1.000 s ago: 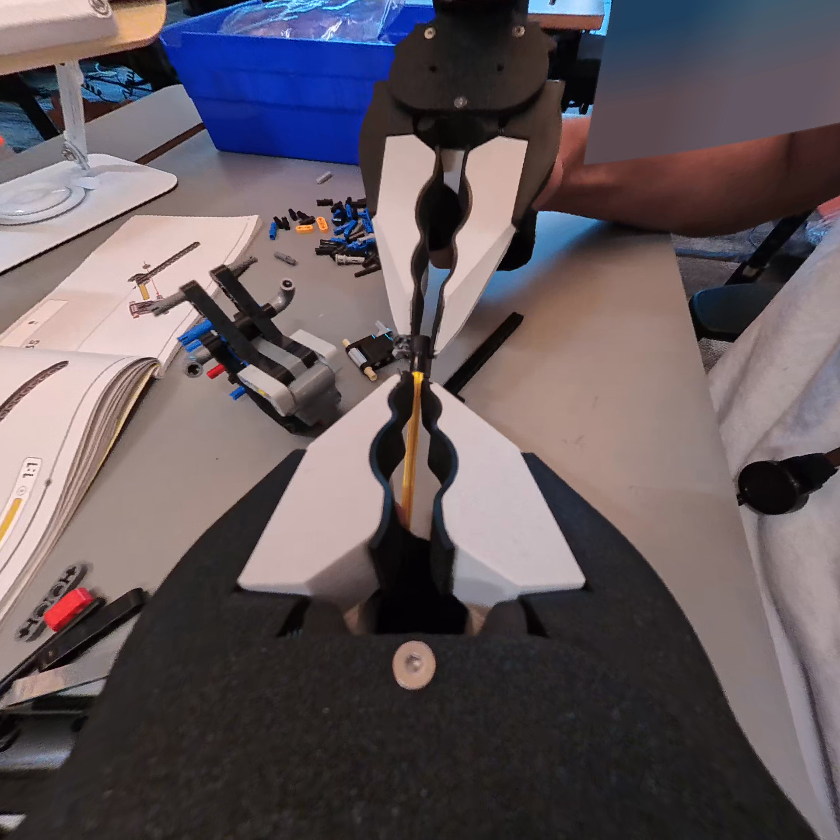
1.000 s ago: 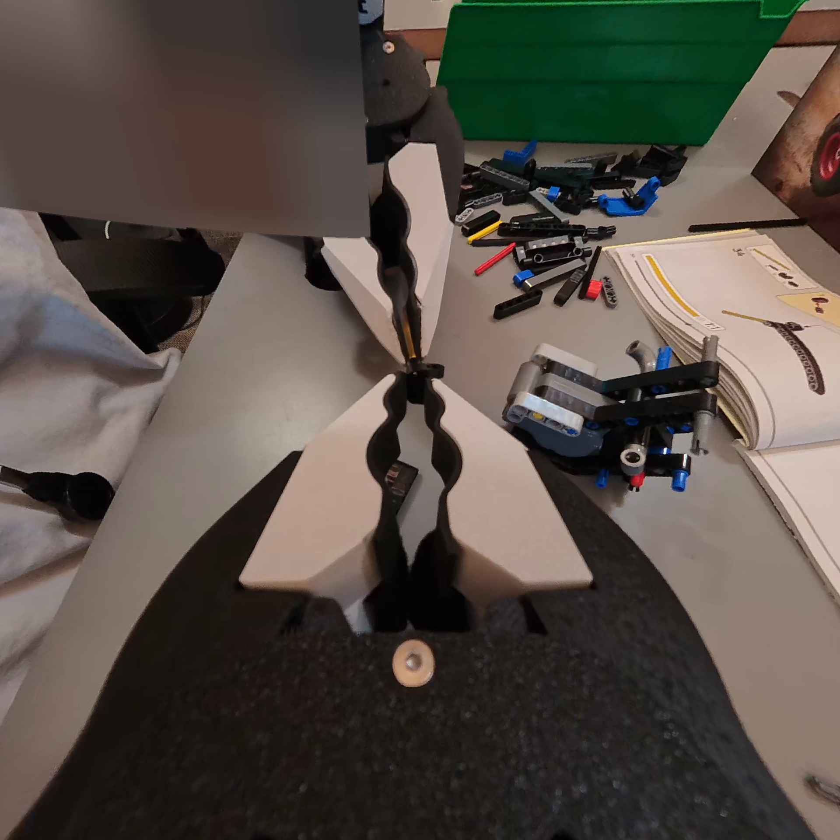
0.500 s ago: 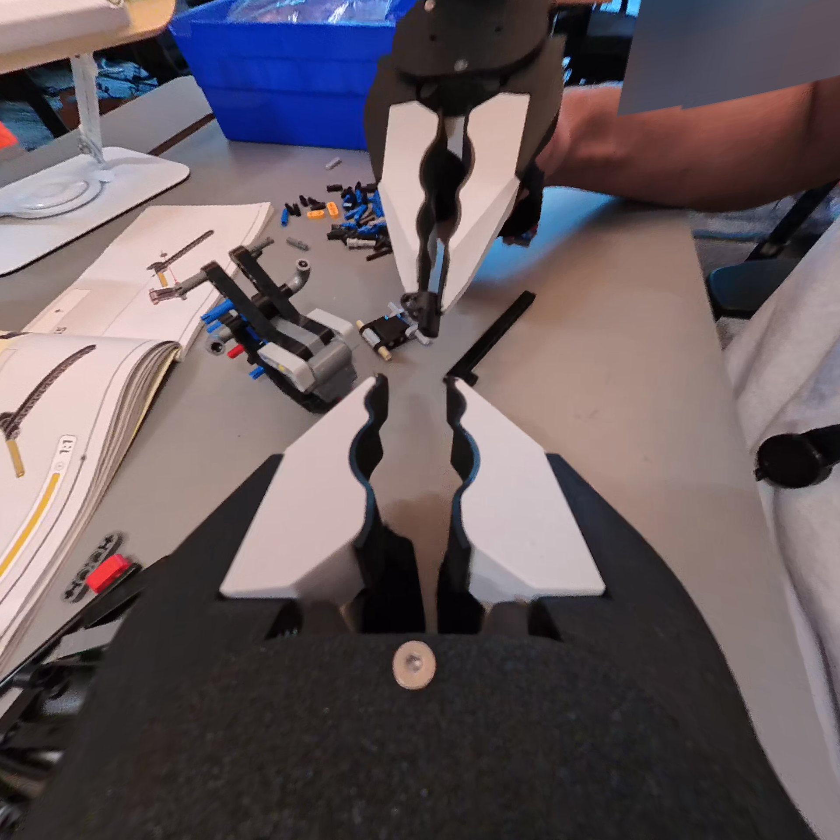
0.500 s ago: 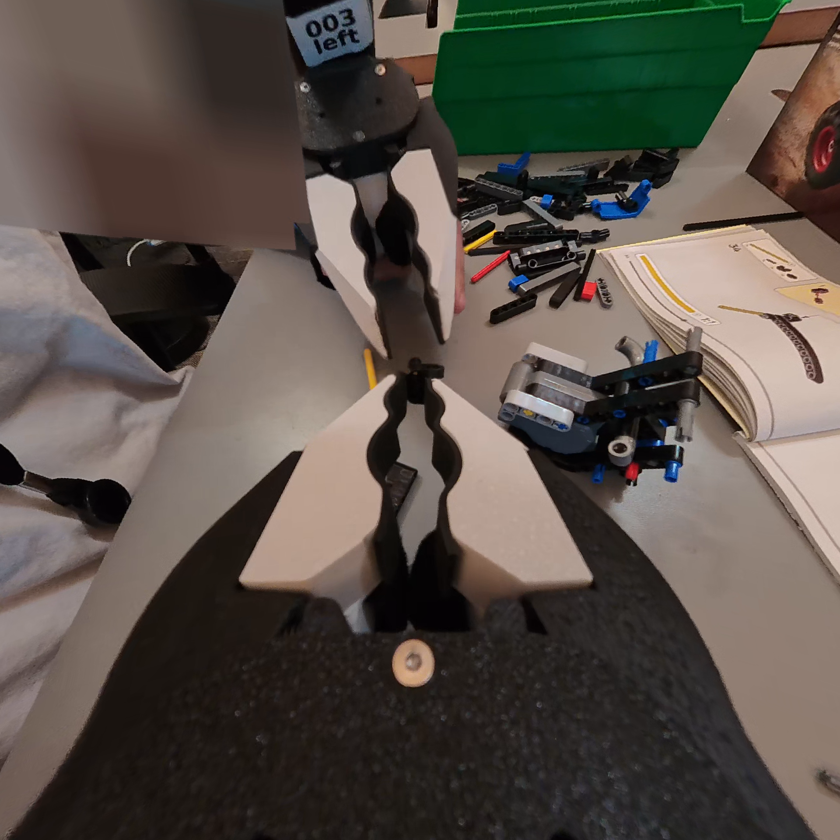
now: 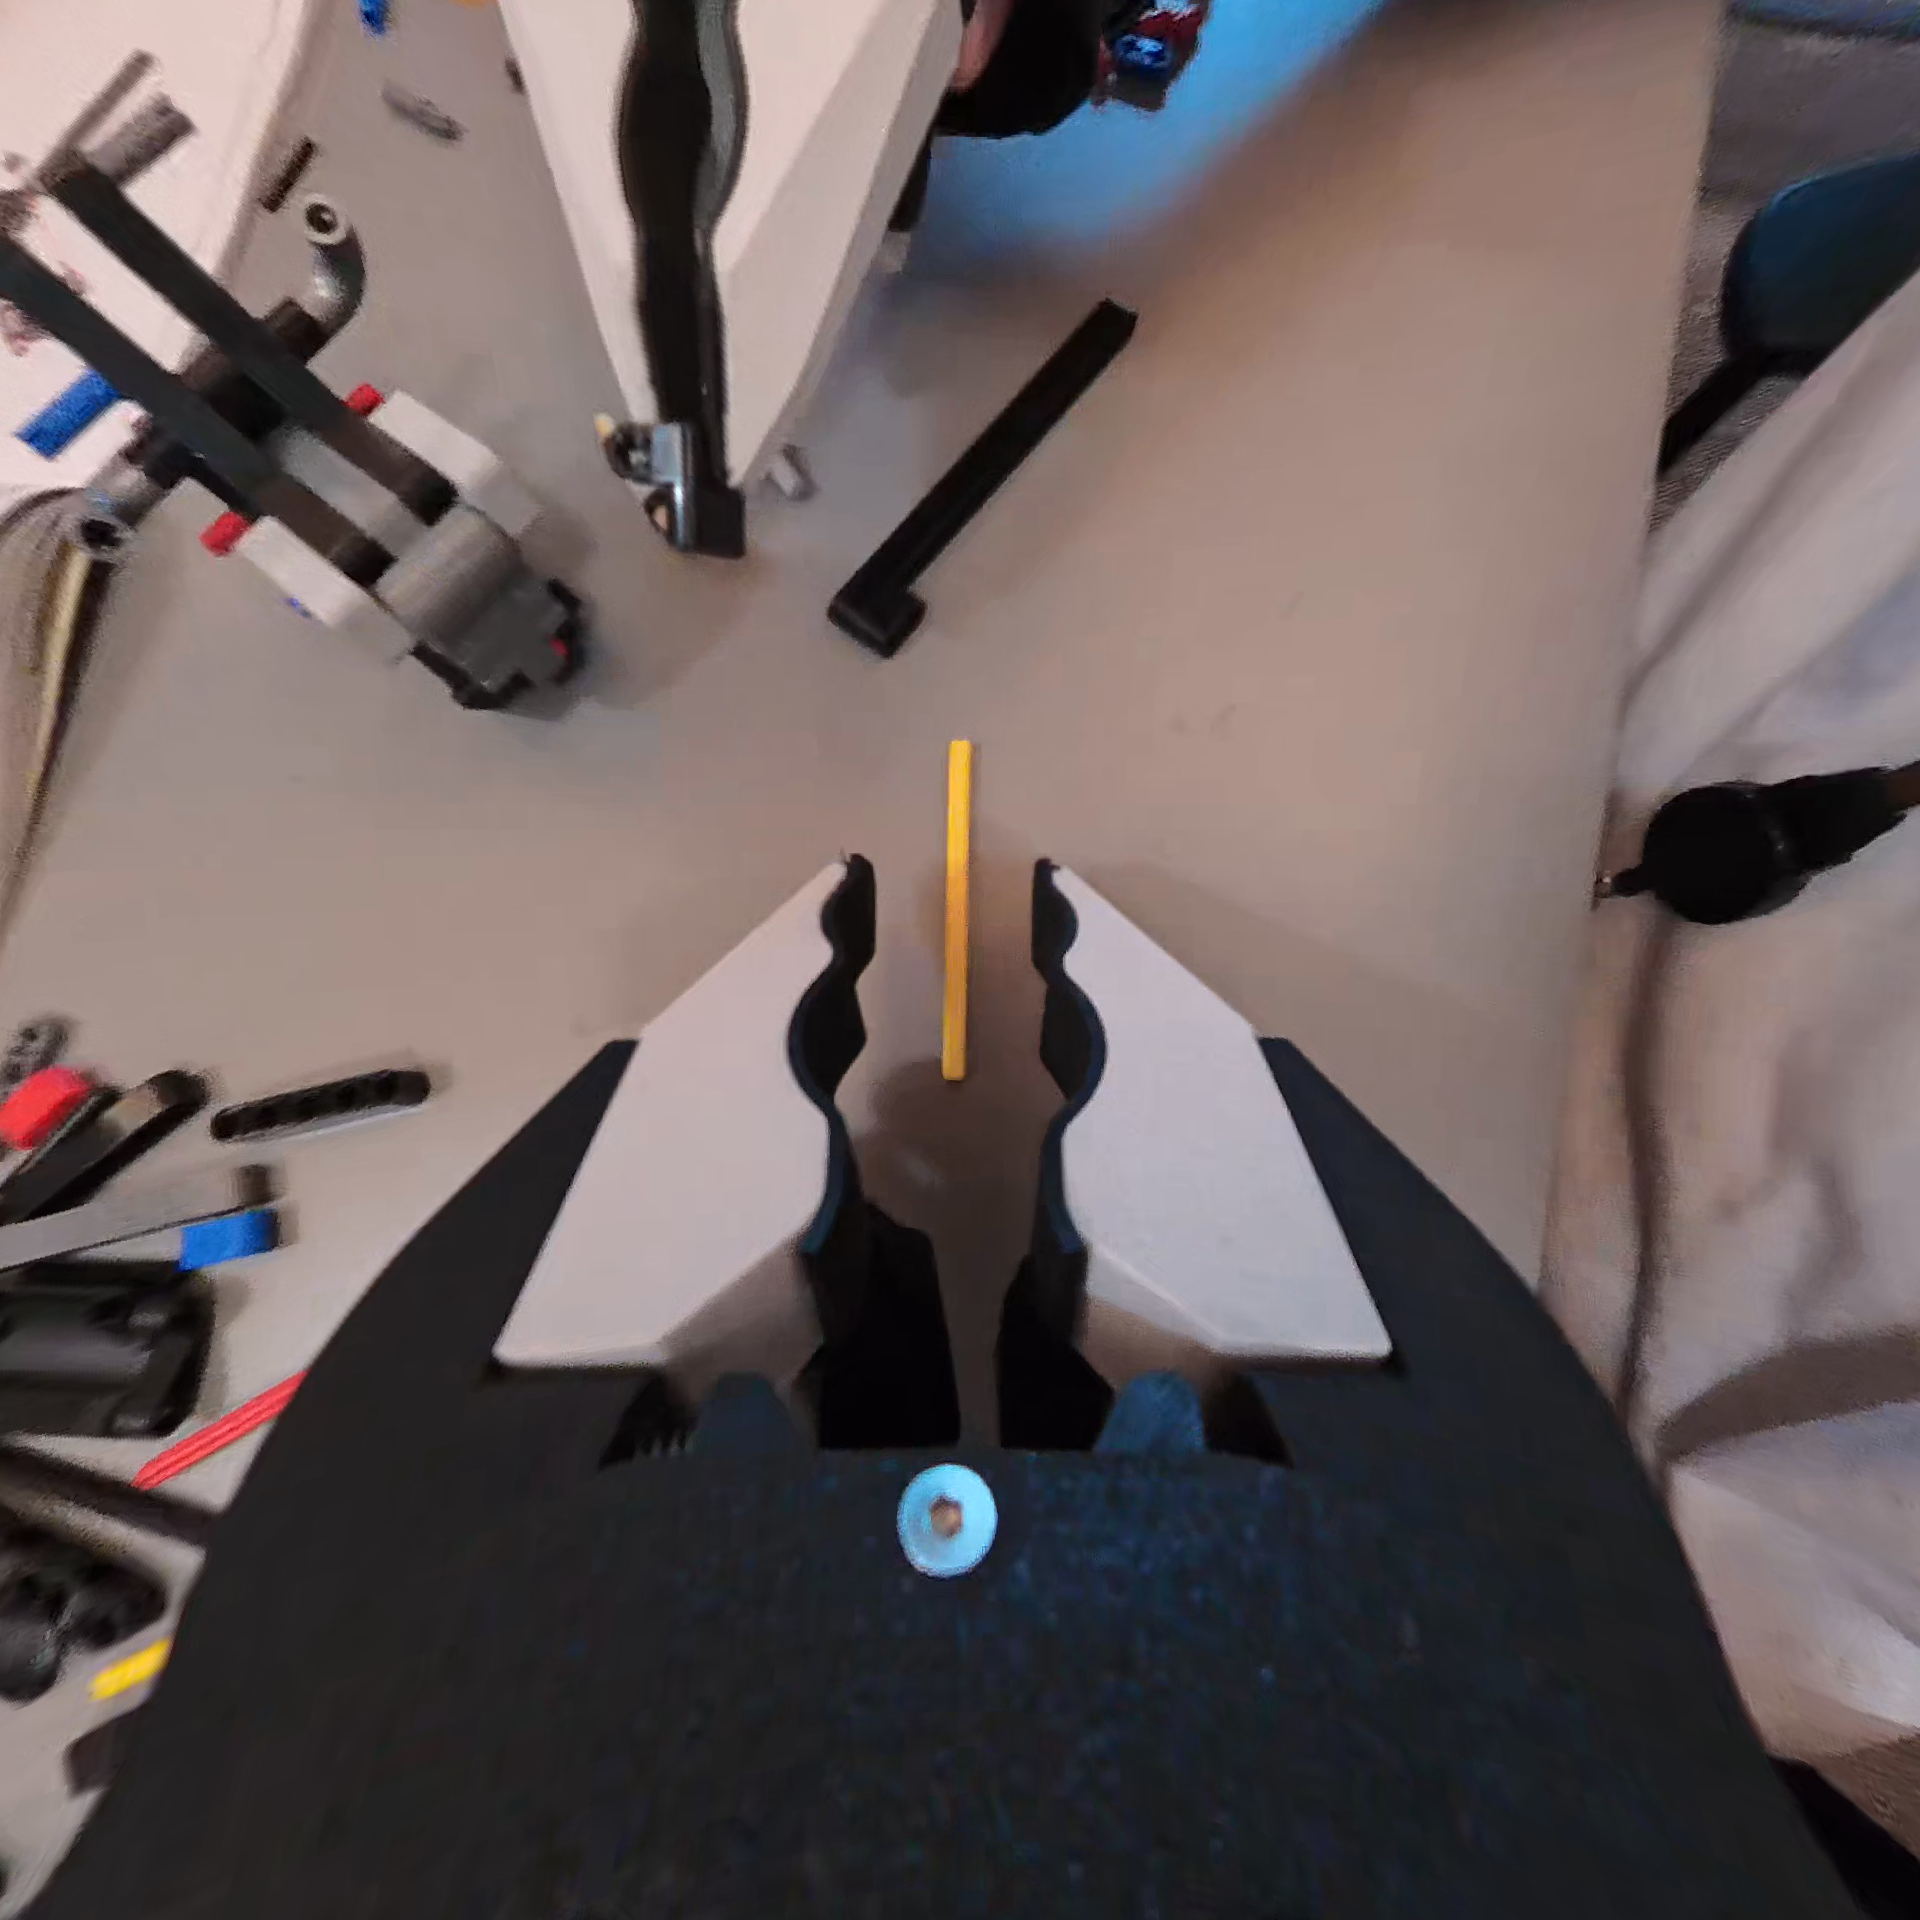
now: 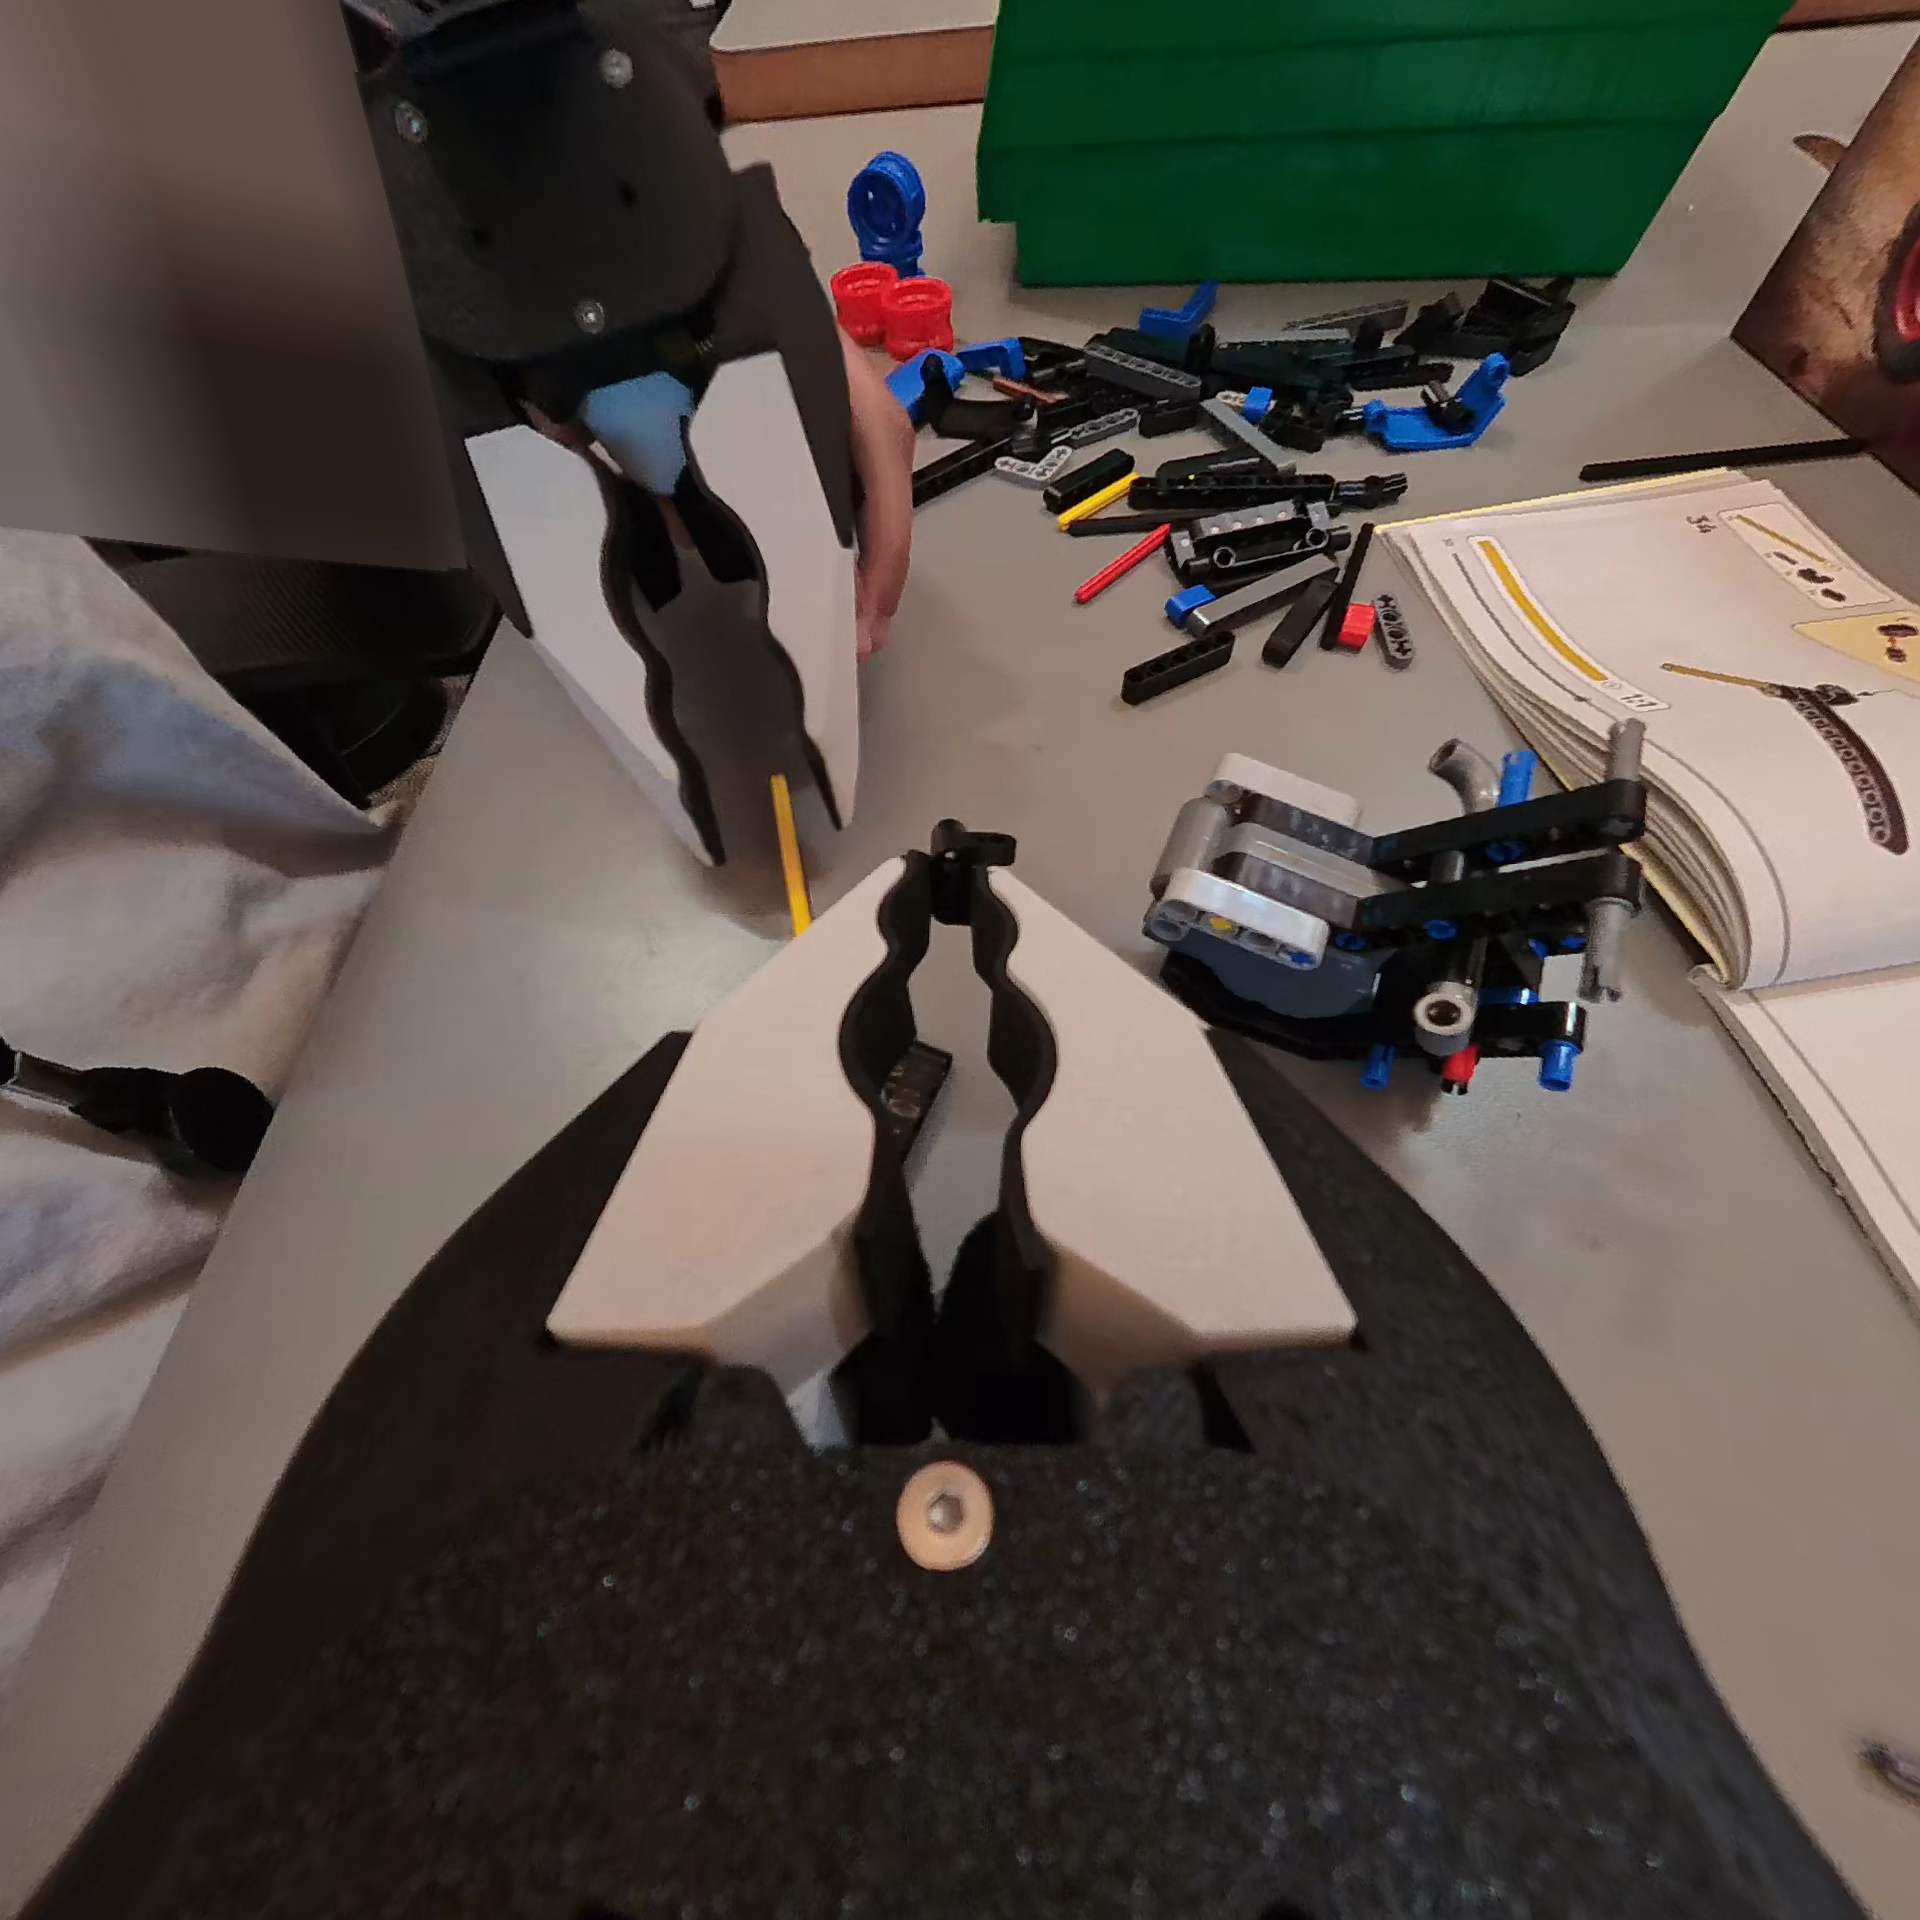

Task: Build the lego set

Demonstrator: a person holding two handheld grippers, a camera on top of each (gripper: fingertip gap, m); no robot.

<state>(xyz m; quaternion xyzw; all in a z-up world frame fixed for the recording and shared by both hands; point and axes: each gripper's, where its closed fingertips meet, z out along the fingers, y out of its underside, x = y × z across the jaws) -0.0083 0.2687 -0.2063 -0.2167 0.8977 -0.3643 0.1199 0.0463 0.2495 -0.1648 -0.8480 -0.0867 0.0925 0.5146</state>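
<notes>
A yellow axle lies flat on the grey table between the fingers of my left gripper, which is open and low over it. The axle also shows in the right wrist view, under my left gripper. My right gripper is shut on a small black connector piece and holds it above the table. In the left wrist view my right gripper holds that piece near the partly built grey and black assembly, which also shows in the right wrist view.
A long black beam lies just beyond the axle. Loose parts are piled before a green bin. An open instruction booklet lies at the right. More loose parts lie at the left. A person's clothing borders the table edge. The grippers' ends are close to 8 centimeters from one another.
My left gripper was shut on the yellow axle against the right gripper's piece. It opened, the axle now lies on the table, and the left gripper has come down over it.
</notes>
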